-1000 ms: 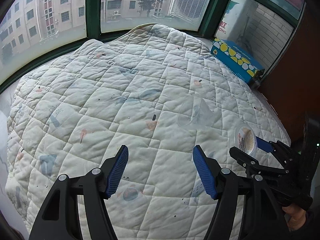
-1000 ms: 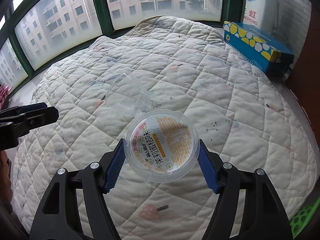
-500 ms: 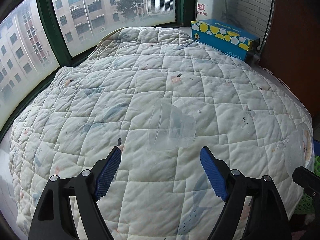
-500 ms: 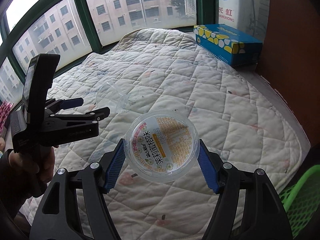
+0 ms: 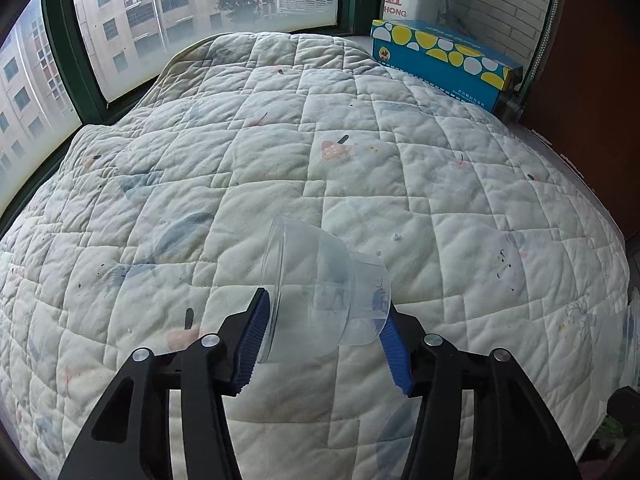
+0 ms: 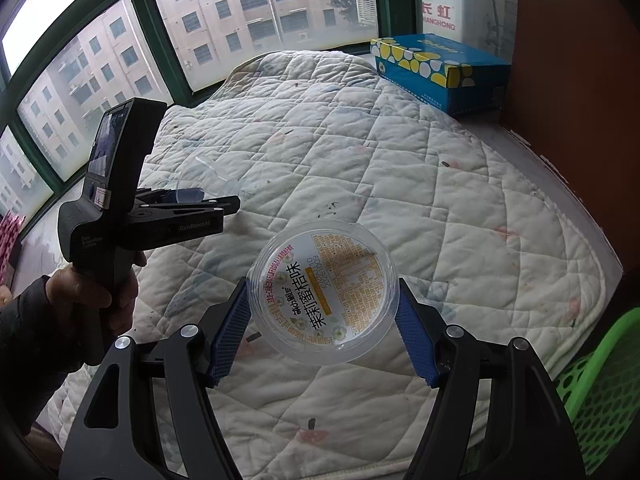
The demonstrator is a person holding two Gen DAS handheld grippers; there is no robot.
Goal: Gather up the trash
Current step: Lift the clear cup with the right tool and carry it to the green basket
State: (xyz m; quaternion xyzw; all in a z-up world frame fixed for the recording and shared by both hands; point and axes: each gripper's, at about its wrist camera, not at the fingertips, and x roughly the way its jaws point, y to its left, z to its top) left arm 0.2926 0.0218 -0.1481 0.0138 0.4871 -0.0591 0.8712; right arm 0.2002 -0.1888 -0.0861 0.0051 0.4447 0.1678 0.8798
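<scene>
A clear plastic cup [image 5: 316,276] lies on its side on the quilted bedspread [image 5: 200,160]. My left gripper [image 5: 322,304] has it between its blue pads; the jaws are closing, and both pads touch the cup, one at its rim and one at its base. From the right wrist view, the left gripper [image 6: 224,204] reaches over the quilt with the cup [image 6: 200,176] at its tips, held by a hand [image 6: 100,296]. My right gripper [image 6: 321,292] is shut on a clear round tub [image 6: 340,268] with a printed label, held above the quilt.
A blue box with yellow and white dots [image 5: 444,60] stands at the far right corner by the window. A green mesh basket [image 6: 600,380] sits off the bed's near right edge. A brown wall runs along the right side, and green-framed windows border the back and left.
My left gripper came in toward the clear cup, and its jaws narrowed around it. The right gripper kept the tub and drifted right, bringing the green basket into view.
</scene>
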